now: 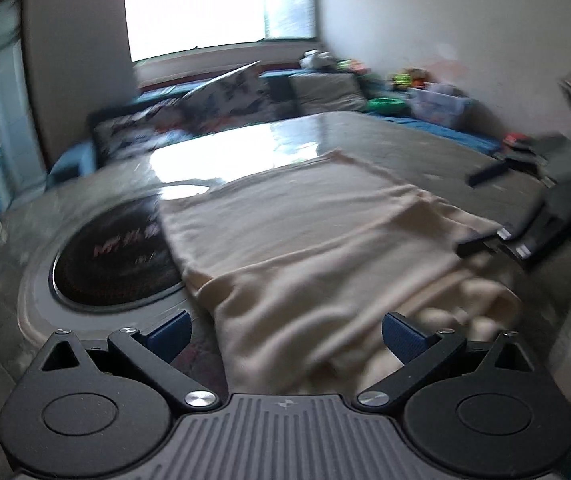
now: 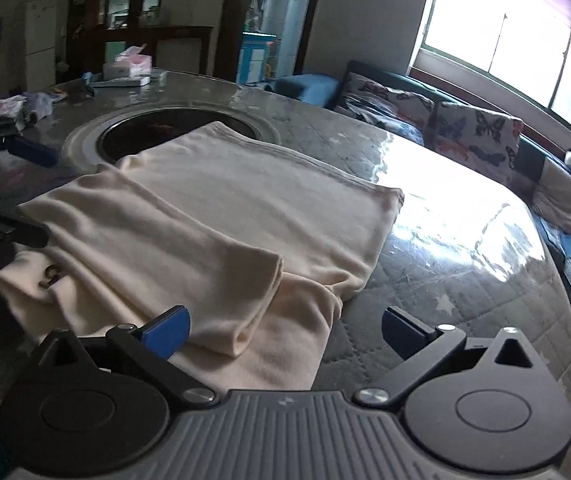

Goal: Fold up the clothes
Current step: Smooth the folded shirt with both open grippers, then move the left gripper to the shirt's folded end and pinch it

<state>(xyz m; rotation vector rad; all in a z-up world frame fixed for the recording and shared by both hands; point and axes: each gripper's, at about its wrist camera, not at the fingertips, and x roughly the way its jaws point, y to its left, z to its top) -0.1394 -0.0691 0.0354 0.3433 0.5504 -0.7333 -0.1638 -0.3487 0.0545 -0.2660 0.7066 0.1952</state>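
The cream garment point(image 2: 213, 216) lay on the glossy table point(image 2: 465, 240), partly folded: one sleeve-like panel point(image 2: 165, 248) was turned over the body, and the far corner overlapped the round dark inset point(image 2: 157, 128) in the table top. The near end, toward me, lay bunched in loose ridges rather than flat.

My left gripper point(image 1: 285, 336) had its jaws spread wide and held nothing; the cloth lay below and between them. My right gripper point(image 2: 285, 332) likewise had its jaws apart and empty, its left pad point(image 2: 169, 330) over the folded panel's near edge and its right pad over bare table. In the left wrist view the right gripper appeared at the garment's right edge point(image 1: 533, 232); whether it touched the cloth I could not tell.

Risks, as I judged them:

- The table looked slick. A pull on one edge could have dragged the whole garment instead of folding it.
- The bunched near end offered several layers. A closure there could have pinched more than one layer and carried wrinkles into the next fold.
- The turned panel lay loose. A lift beneath it could have tipped it off.
- The left wrist view was blurred, so edge placement there was uncertain.
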